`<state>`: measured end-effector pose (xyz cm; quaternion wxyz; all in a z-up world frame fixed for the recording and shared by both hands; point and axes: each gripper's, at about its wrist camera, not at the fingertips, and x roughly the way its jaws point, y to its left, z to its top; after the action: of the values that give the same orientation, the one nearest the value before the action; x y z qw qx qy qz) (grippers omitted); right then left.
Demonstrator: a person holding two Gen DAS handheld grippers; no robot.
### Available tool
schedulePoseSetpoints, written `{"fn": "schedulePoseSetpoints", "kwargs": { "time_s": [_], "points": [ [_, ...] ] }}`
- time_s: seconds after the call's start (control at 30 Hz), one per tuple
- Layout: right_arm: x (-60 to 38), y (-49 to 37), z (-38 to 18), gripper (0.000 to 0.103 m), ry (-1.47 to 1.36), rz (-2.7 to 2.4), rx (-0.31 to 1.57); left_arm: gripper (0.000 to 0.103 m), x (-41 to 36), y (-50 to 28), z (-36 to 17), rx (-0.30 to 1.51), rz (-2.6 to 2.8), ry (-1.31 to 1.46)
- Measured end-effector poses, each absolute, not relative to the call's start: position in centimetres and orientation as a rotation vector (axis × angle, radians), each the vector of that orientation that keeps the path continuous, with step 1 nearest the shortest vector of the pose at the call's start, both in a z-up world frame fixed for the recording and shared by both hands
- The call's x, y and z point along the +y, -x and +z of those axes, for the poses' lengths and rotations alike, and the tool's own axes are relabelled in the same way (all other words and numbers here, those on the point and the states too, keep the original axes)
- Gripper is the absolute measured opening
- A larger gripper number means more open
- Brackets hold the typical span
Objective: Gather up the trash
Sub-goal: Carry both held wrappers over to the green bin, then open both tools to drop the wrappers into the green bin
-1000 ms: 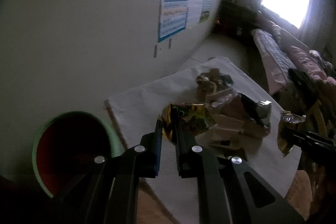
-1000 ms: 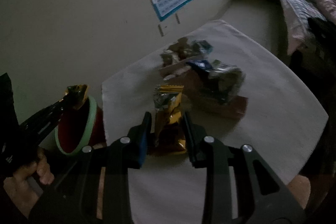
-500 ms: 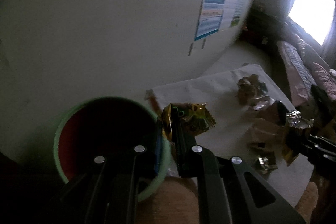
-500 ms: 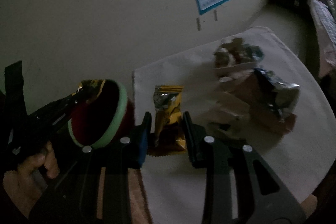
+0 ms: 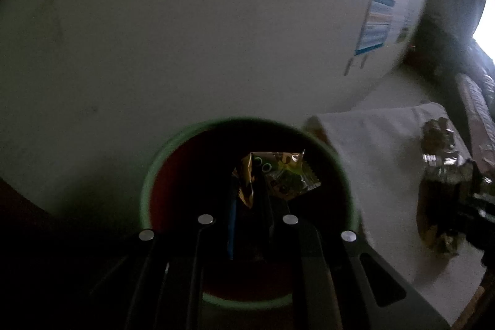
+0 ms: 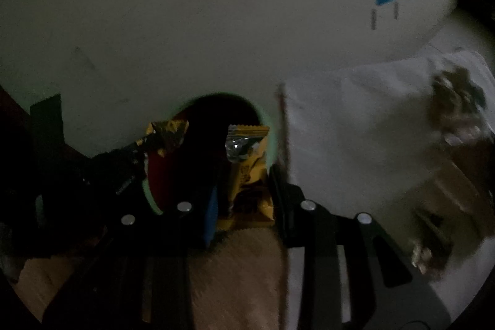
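Green-rimmed bin (image 5: pixel 247 303) sits below my left claw (image 5: pixel 250 190), which is clenched on a gold wrapper (image 5: pixel 278 175) right over the opening. My right claw (image 6: pixel 244 175) grips a yellow snack packet (image 6: pixel 247 175) at the bin's near rim, beside the cloth-covered surface (image 6: pixel 355 129). Releasing the right one too early could drop its packet outside, since it looks barely over the edge; both claws crowding one mouth could also collide.
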<state>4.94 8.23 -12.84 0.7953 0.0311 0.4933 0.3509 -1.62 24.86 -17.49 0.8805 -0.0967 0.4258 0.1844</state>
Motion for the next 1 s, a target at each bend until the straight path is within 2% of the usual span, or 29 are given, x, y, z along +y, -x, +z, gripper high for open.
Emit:
{"fn": "schedulePoseSetpoints", "kwargs": {
  "time_s": [0.23, 0.4, 0.43, 0.47, 0.5, 0.77, 0.83, 1.0],
  "points": [
    [13.8, -6.2, -14.1, 0.031, 0.01, 0.809, 1.097, 0.009, 27.1, 2.6, -19.1, 0.919, 0.433, 0.227],
    [14.7, -6.6, -14.7, 0.034, -0.002, 0.819, 1.121, 0.015, 27.7, 2.6, -19.9, 0.938, 0.449, 0.237],
    [14.8, -6.7, -14.7, 0.042, -0.006, 0.822, 1.121, 0.022, 27.7, 2.6, -20.0, 0.941, 0.452, 0.238],
    [14.6, -6.8, -14.7, 0.056, -0.011, 0.823, 1.12, 0.032, 27.8, 2.6, -20.2, 0.944, 0.461, 0.237],
    [14.6, -6.9, -14.6, 0.06, -0.018, 0.827, 1.118, 0.035, 27.8, 2.5, -20.2, 0.943, 0.466, 0.237],
    [11.0, -6.2, -13.3, 0.061, -0.087, 0.8, 1.077, 0.036, 27.1, 2.0, -18.9, 0.92, 0.462, 0.24],
    [8.4, -5.8, -13.0, 0.065, -0.099, 0.758, 1.063, 0.036, 26.1, 1.4, -18.0, 0.899, 0.445, 0.237],
    [0.5, -5.2, -12.9, 0.066, -0.13, 0.606, 1.025, 0.037, 22.4, 0.0, -16.3, 0.869, 0.362, 0.195]
  ]
}}
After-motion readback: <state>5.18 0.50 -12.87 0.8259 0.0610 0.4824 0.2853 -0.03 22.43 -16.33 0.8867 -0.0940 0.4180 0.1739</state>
